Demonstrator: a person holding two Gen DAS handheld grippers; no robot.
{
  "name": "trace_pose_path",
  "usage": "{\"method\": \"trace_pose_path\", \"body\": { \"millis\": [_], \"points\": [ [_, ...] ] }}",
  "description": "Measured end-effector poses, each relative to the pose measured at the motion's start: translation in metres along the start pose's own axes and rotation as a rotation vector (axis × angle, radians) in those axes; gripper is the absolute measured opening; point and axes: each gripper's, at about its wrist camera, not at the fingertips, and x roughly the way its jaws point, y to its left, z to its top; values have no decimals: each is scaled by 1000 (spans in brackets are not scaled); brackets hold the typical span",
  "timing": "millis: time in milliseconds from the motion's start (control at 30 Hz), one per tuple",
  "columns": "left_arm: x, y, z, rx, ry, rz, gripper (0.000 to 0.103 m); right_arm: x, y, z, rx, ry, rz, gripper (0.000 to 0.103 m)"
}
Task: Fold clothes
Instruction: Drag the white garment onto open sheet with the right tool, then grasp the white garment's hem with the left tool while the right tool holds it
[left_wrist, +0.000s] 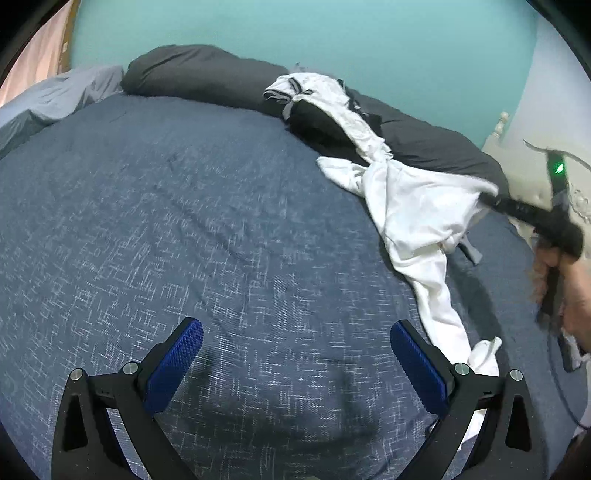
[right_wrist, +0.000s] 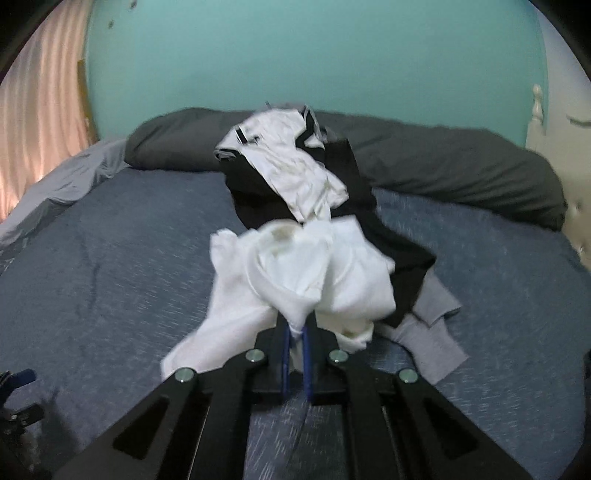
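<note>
The white cotton garment (right_wrist: 314, 273), soft and crumpled, is the piece now in work: the right gripper (right_wrist: 295, 336) has its blue pads pressed together on a pinch of the cloth, near what looks like the round neck opening. The cloth hangs from the pads and its lower part trails down onto the blue woven bedspread (right_wrist: 110, 258), toward the right edge of the bed.

In the left wrist view the left gripper (left_wrist: 295, 365) stands with its blue pads wide apart and nothing between them, above the bare near part of the bedspread, with the tail of the white garment just beside its right finger.

I judge that the step in hand is the picking of one piece out of the heap, so the folding itself is not yet begun. The next move probably asks to carry the garment to the free middle of the bed, then to catch a second point with the left gripper and spread it flat. The cloth is limp, so it may drag its neighbours.

Behind it lie a black garment (right_wrist: 388, 236), a second white garment with dark stripes (right_wrist: 295, 173) and a grey cloth (right_wrist: 436, 325), in front of the long dark grey pillow (right_wrist: 461, 166) at the head edge.

I see no basket or other container.
</note>
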Motion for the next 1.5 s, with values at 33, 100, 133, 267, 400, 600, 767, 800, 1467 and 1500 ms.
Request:
{"method": "trace_pose_path", "body": {
  "millis": [33, 100, 133, 267, 400, 600, 767, 800, 1467, 1500],
  "points": [
    [-5, -2, 0, 4, -7, 1, 103, -11, 2, 3, -13, -7, 1, 5],
    [-15, -2, 1, 2, -19, 3, 103, -41, 9, 13, -54, -29, 6, 5],
    [-22, -2, 2, -3, -27, 3, 103, -57, 13, 19, -75, -42, 8, 5],
    [-55, -2, 9, -46, -53, -6, 103, -117, 27, 37, -145, -90, 23, 5],
    [-99, -11, 17, -32, -100, -8, 103, -174, 44, 41, -194, -122, 62, 5],
    [-150, -24, 21, -1, -113, -38, 103, -215, 71, -6, -233, -38, 158, 5],
    [-159, -40, 7, 30, -64, -49, 103, -200, 87, -83, -242, 119, 189, 5],
    [-158, -43, 2, 37, -49, -51, 103, -195, 90, -99, -241, 149, 187, 5],
    [-106, -76, -41, 148, 57, -96, 103, -193, 48, -198, -131, 305, 173, 9],
    [-104, -80, -41, 163, 55, -97, 103, -194, 49, -198, -134, 303, 174, 9]
  ]
}}
